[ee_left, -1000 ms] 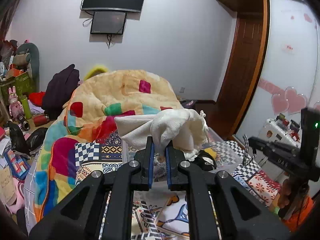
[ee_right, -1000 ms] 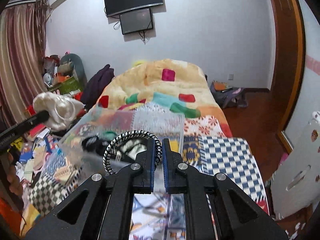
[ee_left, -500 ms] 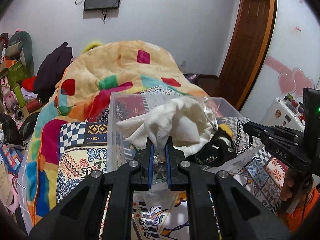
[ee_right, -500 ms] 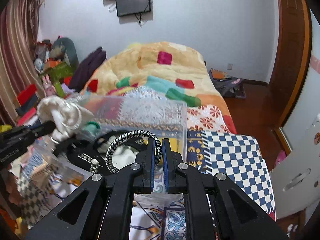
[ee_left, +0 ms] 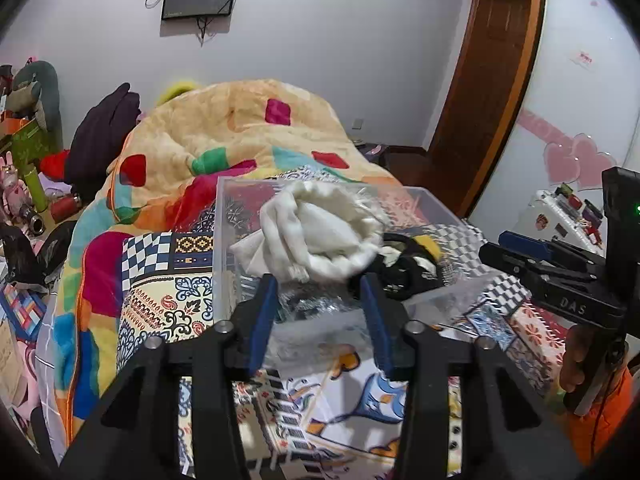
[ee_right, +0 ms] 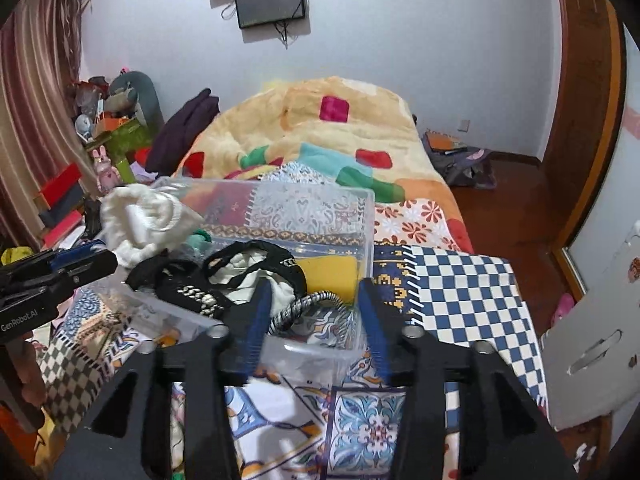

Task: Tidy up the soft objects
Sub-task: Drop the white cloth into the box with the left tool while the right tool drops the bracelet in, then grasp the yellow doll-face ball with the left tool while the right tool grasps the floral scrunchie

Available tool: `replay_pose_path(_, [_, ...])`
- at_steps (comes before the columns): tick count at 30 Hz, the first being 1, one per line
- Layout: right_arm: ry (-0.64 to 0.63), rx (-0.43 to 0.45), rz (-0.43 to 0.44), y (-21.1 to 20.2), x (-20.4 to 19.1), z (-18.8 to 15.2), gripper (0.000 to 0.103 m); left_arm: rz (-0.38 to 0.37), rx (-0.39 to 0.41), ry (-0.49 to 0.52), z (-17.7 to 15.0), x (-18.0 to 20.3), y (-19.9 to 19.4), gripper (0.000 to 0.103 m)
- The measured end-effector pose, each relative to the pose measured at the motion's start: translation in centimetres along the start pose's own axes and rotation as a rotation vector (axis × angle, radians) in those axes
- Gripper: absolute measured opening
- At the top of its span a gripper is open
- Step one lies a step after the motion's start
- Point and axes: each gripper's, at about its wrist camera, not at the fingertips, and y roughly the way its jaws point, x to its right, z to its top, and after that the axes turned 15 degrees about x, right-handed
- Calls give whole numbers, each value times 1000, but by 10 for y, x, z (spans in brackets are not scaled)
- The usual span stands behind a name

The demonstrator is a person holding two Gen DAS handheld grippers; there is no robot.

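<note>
Bedding in patchwork colours filled twelve o'clock. Nearer lay a clear plastic bin, a white cloth draped at its eleven o'clock corner, a braided cord inside. The left gripper and the right gripper both stood spread wide, holding nothing.

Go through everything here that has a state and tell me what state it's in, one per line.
Left hand-held gripper: open, holding nothing.
Right hand-held gripper: open, holding nothing.
White cloth: released, bunched up at the bin's left side.
Black-and-white braided loop: released, lying at the bin's near wall.
Clear plastic bin: lidless, partly filled with soft items.
Wall screen: dark.
</note>
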Motion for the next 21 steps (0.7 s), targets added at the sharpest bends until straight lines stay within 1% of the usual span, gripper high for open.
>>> replay_pose_path(1, [-4, 7, 6, -3, -2, 1, 56, -3, 8, 0, 1, 1, -4, 53])
replay_pose_path(3, [-18, 25, 20, -14, -8, 2, 56, -6, 30, 11, 1, 6, -16, 59])
replay_pose_path(4, [-26, 31, 27, -19, -12, 3, 59, -7, 34, 17, 2, 8, -19, 63])
replay_pose_path(5, [-31, 36, 35, -23, -15, 3, 62, -10, 40, 25, 1, 11, -25, 65])
replay_pose_path(6, [-31, 45, 44, -29, -18, 3, 69, -14, 43, 29, 0, 13, -30, 68])
replay_pose_path(7, [-28, 55, 56, -33, -21, 2, 73, -18, 42, 31, -2, 14, -34, 73])
replay_pose_path(10, [-24, 48, 101, -42, -29, -5, 74, -32, 34, 31, -9, 18, -46, 80])
replay_pose_path(13, [-19, 12, 131, -39, -36, -17, 74, -37, 13, 34, -20, 19, -53, 83])
replay_pose_path(17, [-25, -69, 161, -26, -45, -41, 74, -37, -30, 40, -39, 22, -56, 83])
replay_pose_path(21, [-36, -140, 146, -15, -46, -62, 74, -64, -82, 27, -54, 28, -53, 83])
